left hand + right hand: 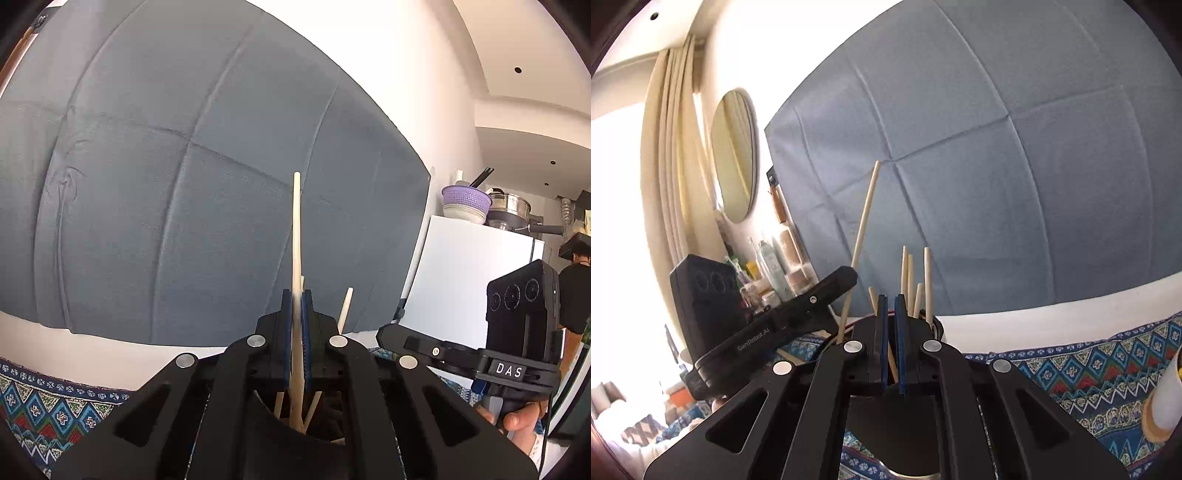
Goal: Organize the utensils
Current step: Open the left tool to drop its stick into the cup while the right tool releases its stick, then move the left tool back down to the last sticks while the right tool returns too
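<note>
Left tool (297, 314): blue pads pinching one pale wooden chopstick (296, 229), upright, over a dark round holder (295, 435). Right tool (891, 314): pressed together; whether the thin stick between its pads is gripped cannot be told. Five pale sticks (926, 280) standing just beyond. Patterned blue cloth (1071, 369) on worktop.

Black two-finger grippers with blue ribbed pads (303, 328) and round silver pivot screws (257, 340). White "DAS" lettering on the right gripper (384, 334); "GenRobot.AI" printed along the left gripper (849, 275). Three-lens black camera block (517, 295) on top.
</note>
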{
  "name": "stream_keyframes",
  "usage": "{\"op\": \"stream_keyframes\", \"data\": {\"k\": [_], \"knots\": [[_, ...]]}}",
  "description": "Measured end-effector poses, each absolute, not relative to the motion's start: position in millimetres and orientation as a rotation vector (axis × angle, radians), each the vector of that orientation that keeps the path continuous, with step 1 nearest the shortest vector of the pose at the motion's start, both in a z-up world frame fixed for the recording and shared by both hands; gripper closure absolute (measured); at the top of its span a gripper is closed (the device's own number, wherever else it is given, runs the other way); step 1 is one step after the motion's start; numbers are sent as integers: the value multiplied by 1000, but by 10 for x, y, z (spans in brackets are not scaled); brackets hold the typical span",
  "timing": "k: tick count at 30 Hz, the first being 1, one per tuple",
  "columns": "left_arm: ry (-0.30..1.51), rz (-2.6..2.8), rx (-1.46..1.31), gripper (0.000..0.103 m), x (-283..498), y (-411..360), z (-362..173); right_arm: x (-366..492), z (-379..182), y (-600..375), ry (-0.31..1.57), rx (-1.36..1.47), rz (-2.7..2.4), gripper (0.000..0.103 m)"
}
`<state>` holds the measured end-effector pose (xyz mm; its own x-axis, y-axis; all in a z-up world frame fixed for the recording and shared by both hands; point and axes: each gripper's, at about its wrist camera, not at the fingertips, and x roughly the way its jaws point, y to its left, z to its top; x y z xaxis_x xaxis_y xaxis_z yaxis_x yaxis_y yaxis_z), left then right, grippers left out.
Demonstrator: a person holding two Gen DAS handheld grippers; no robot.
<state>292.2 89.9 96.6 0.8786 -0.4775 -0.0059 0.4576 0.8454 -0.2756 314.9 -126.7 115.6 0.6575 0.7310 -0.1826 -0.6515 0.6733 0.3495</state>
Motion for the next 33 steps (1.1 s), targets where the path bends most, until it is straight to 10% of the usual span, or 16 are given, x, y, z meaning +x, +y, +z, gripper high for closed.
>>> {"op": "stream_keyframes", "data": {"k": [7, 20, 33], "knots": [[45, -453, -249, 89, 2705, 1014, 968, 3109, 1179, -1320, 311, 240, 781, 95], [125, -237, -214, 10, 2161, 1102, 1357, 2974, 1348, -1616, 375, 219, 647, 77], [481, -117, -125, 6, 1794, 712, 1152, 2669, 1090, -1825, 681, 116, 442, 31]]}}
